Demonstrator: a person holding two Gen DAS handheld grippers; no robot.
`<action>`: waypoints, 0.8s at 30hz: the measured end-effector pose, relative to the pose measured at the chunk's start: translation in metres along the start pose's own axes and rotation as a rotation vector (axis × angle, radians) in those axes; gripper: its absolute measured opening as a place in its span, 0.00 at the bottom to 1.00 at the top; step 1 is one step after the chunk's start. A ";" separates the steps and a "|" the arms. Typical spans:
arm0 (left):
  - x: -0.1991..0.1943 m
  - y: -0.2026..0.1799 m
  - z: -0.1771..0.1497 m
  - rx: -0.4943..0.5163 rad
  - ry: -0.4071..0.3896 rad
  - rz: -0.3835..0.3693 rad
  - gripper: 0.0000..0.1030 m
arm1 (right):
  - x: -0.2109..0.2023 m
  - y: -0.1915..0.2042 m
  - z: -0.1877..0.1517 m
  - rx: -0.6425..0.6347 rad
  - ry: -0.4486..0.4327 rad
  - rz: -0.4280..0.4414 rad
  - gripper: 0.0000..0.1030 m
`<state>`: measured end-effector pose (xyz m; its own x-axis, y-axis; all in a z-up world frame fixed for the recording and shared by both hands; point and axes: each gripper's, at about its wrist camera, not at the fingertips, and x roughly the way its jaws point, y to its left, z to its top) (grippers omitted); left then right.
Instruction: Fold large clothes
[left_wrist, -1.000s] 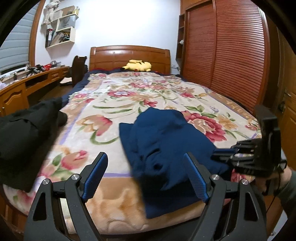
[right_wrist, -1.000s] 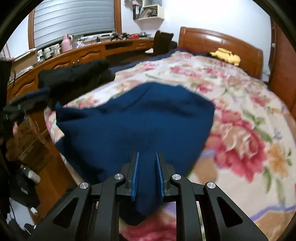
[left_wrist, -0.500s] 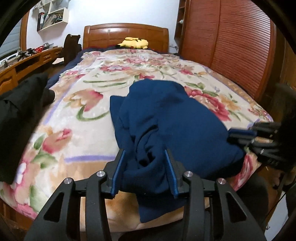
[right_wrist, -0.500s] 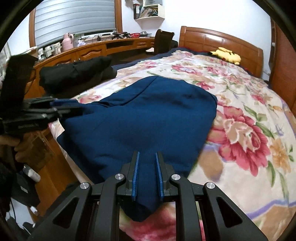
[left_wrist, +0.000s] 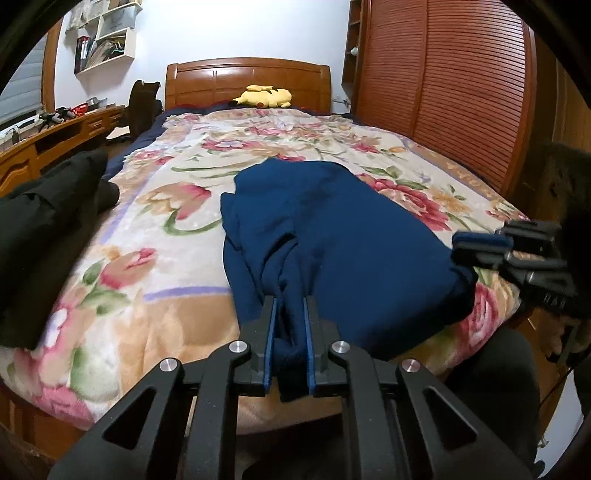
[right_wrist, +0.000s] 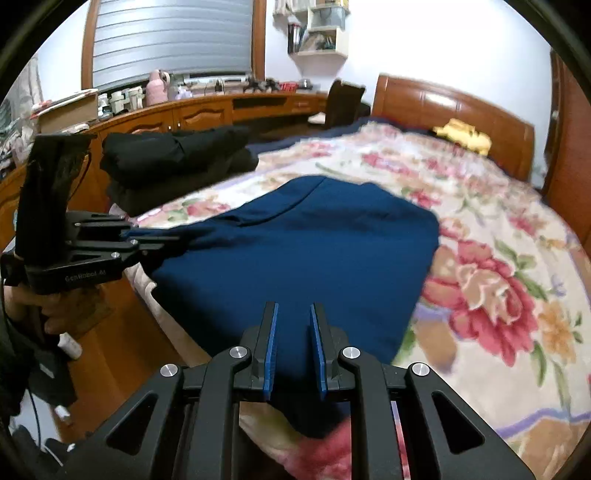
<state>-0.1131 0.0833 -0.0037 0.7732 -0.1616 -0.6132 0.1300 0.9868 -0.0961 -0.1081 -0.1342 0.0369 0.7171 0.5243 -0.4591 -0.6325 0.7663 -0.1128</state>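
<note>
Left wrist view: left gripper has its blue-padded fingers clamped on a bunched fold of the dark navy fleece garment, at the garment's near-left corner. The garment lies on the floral plush blanket covering the wooden-framed bed, close to the foot edge, with its near hem hanging over that edge. Left side of the garment is rumpled into vertical folds; the right part lies flatter. The right gripper comes in from the right edge of the bed and pinches the garment's near-right corner, jaws closed on fabric. A black folded garment sits on the left edge of the bed, well apart from the navy one. A yellow plush toy rests at the headboard.

Right wrist view: right gripper is closed on the navy garment; a narrow gap shows between the blue pads, filled with navy cloth that runs under and between them. The left gripper holds the opposite corner at the left, fabric pulled into a taut point toward its tips. The black garment is stacked beyond it near the bed's far side edge, not touching the navy one. The plush toy is blurred near the headboard.
</note>
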 end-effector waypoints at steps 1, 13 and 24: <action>-0.001 0.000 -0.002 -0.002 -0.002 0.001 0.13 | -0.002 -0.001 0.000 0.012 -0.004 0.009 0.17; 0.009 0.006 -0.004 -0.006 0.010 0.025 0.15 | 0.039 -0.019 -0.022 0.082 0.099 0.017 0.17; -0.007 0.011 -0.005 -0.020 -0.024 0.073 0.46 | 0.028 -0.017 -0.014 0.053 0.087 0.002 0.17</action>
<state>-0.1200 0.0957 -0.0042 0.7948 -0.0885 -0.6004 0.0599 0.9959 -0.0675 -0.0812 -0.1382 0.0137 0.6866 0.4932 -0.5342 -0.6155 0.7854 -0.0660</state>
